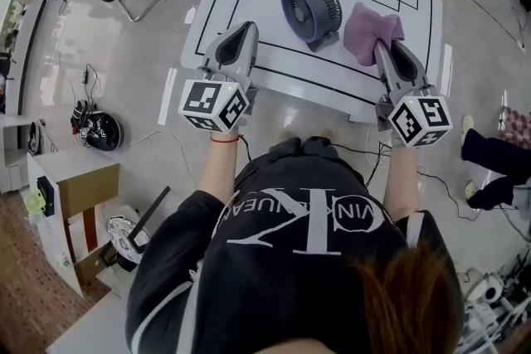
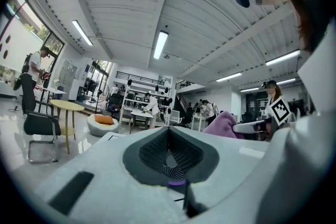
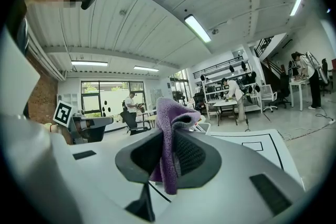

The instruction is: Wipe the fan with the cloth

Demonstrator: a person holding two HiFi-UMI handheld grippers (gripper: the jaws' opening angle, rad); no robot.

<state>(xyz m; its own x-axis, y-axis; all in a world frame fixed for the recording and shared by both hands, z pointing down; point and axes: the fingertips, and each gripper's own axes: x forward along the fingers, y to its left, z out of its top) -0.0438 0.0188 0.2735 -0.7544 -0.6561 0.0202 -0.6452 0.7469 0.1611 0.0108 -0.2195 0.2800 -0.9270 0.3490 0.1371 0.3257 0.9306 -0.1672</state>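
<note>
Two grippers face the desk fan [image 1: 311, 10], right gripper [image 1: 383, 47] pinching the purple cloth [image 1: 369, 27], left gripper [image 1: 241, 32] closed on nothing; next, the cloth must reach the fan.

The person wears a black short-sleeved T-shirt [image 1: 307, 257] with large white lettering across the back, filling the lower middle of the head view. A thin pale stripe runs down its sleeve [image 1: 170, 261] at lower left. A red cord bracelet [image 1: 224, 139] circles the wrist left of centre.

The left gripper [image 1: 247, 27] and right gripper [image 1: 382, 47] share one build: a smooth pale grey, wedge-shaped shell with a dark grey inset that narrows toward the tip. Each carries a white marker cube [image 1: 214, 105] printed with black square patterns at its rear. In the gripper views the dark recess is rounded, its pads [image 2: 152, 152] are mesh-textured, and a dark rectangular slot [image 2: 71, 192] marks the shell.
</note>
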